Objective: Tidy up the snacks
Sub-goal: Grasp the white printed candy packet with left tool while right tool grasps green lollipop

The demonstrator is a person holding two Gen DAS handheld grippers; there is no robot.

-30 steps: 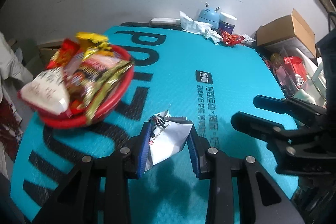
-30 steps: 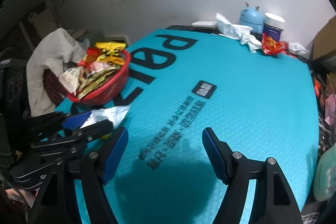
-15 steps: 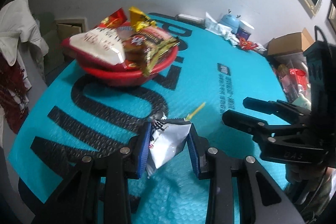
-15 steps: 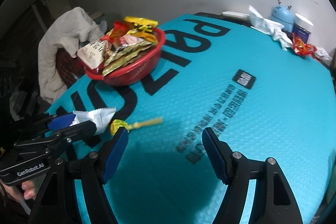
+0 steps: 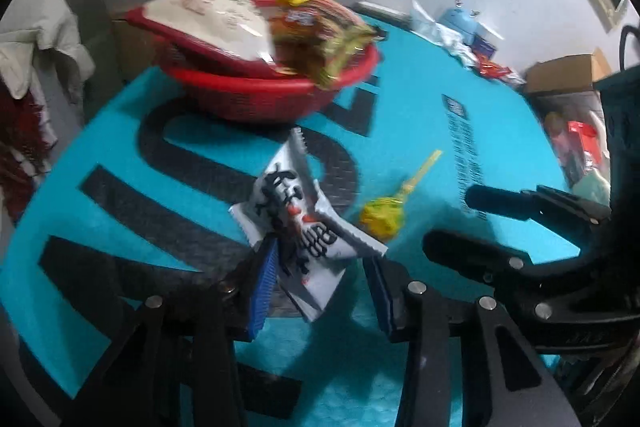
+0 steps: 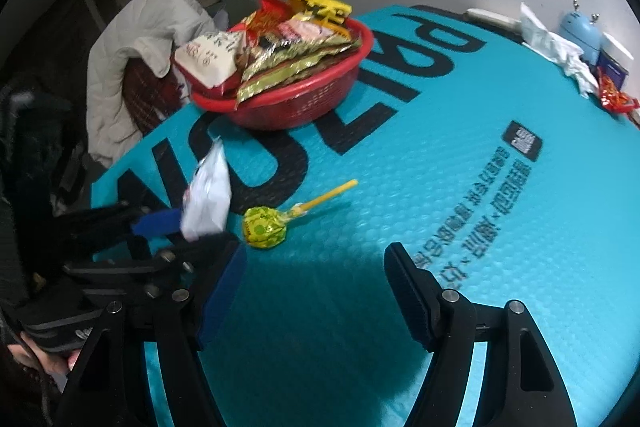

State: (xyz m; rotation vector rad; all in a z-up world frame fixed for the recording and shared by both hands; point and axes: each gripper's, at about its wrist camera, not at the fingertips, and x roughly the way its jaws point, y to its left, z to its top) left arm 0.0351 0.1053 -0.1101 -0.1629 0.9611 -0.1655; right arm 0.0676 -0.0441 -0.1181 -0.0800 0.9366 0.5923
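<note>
A: Right, what is the left gripper (image 5: 318,281) doing at the lower centre of its own view?

B: It is gripping a white snack packet (image 5: 298,227) with black lettering. The two blue pads are pressing on the lower part of the packet, and the rest is sticking up and out toward the middle of the frame, tilted.

A: And in the right wrist view?

B: The same packet (image 6: 208,193) is showing at centre left, poking up from the left gripper (image 6: 176,227), which is coming in from the left edge. The picture is blurred there, so the lettering is not readable.

A: How is the right gripper (image 6: 316,291) looking?

B: Its jaws are standing wide apart at the bottom of the frame, with nothing between them but the teal mat (image 6: 460,227). In the left view it is showing as dark fingers (image 5: 500,203) at centre right.

A: Anything lying loose?

B: A lollipop (image 6: 266,221) in a yellow-green wrapper is lying on the mat just above the right gripper's left finger, its yellow stick pointing to the upper right. In the left view it (image 5: 382,221) is sitting just right of the packet.

A: And the other snacks?

B: They are piling up in a red basket (image 6: 316,103) at upper centre, resting on the mat's black letters. In the left view the basket (image 5: 248,95) is filling the upper left of centre, heaped with packets.
</note>
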